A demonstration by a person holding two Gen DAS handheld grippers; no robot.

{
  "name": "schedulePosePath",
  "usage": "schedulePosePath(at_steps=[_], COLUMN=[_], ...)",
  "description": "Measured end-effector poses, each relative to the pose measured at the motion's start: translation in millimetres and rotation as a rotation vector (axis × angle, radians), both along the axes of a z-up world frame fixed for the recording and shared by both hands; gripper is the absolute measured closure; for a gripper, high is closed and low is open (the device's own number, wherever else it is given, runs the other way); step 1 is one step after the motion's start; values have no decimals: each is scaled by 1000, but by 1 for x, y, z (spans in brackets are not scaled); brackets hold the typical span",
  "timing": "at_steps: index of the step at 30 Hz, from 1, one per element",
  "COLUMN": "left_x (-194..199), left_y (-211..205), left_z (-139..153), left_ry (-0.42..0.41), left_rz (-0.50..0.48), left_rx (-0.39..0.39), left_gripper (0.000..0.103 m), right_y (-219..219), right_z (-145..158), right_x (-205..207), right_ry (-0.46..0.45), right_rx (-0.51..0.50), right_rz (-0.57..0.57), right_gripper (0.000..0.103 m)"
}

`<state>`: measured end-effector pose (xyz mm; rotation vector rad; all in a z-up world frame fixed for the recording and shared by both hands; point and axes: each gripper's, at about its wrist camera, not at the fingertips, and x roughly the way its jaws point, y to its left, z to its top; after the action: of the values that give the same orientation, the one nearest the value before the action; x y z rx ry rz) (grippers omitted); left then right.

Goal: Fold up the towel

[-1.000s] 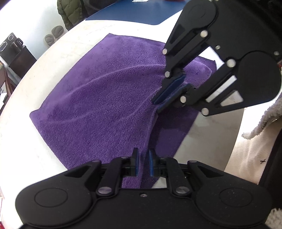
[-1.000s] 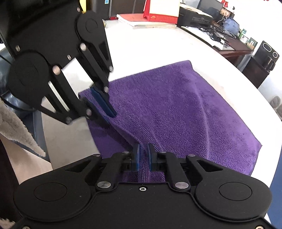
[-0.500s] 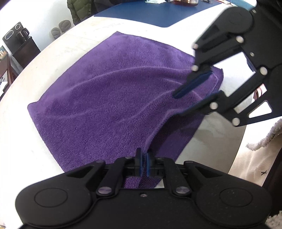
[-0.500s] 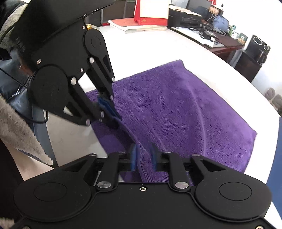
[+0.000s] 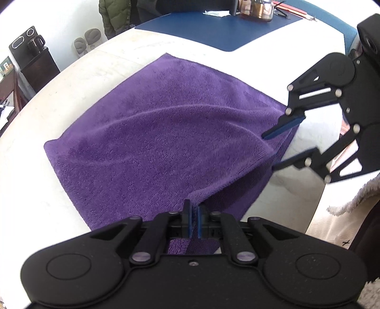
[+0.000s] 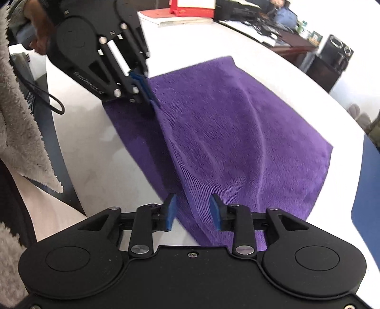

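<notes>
A purple towel (image 5: 166, 142) lies spread on a round white table (image 5: 47, 99), its near edge lifted into a ridge. My left gripper (image 5: 194, 221) is shut on that near edge and holds it a little above the table; it also shows in the right wrist view (image 6: 142, 88), still pinching the towel's (image 6: 237, 142) corner. My right gripper (image 6: 192, 211) is open, its fingers on either side of the raised towel edge without gripping it. In the left wrist view the right gripper (image 5: 275, 152) stands open at the towel's right corner.
A blue mat (image 5: 213, 26) lies on the far side of the table. A black coffee machine (image 5: 35, 61) stands beyond the table edge. Red and white books (image 6: 187, 12) lie far back. A fleecy white sleeve (image 6: 21, 118) hangs at the left.
My right gripper has opened and let go of the towel edge, and has drawn away to the right along that edge. My left gripper stays shut on the towel.
</notes>
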<state>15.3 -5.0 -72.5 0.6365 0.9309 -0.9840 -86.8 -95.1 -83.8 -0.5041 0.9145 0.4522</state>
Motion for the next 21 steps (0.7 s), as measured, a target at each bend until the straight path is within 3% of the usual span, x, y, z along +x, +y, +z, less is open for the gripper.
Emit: schedulePosePath(at_steps=[7, 21], left_x=[2, 2], left_y=[2, 6], left_z=[5, 2], left_ry=[5, 22], left_rz=[12, 9], left_rx=[-17, -13], left_gripper=[99, 99], right_y=[12, -22], right_z=[-13, -21], right_x=[6, 3], right_ry=[-43, -66], right_rx=[-70, -194], right_rz=[22, -141], right_gripper=[70, 70])
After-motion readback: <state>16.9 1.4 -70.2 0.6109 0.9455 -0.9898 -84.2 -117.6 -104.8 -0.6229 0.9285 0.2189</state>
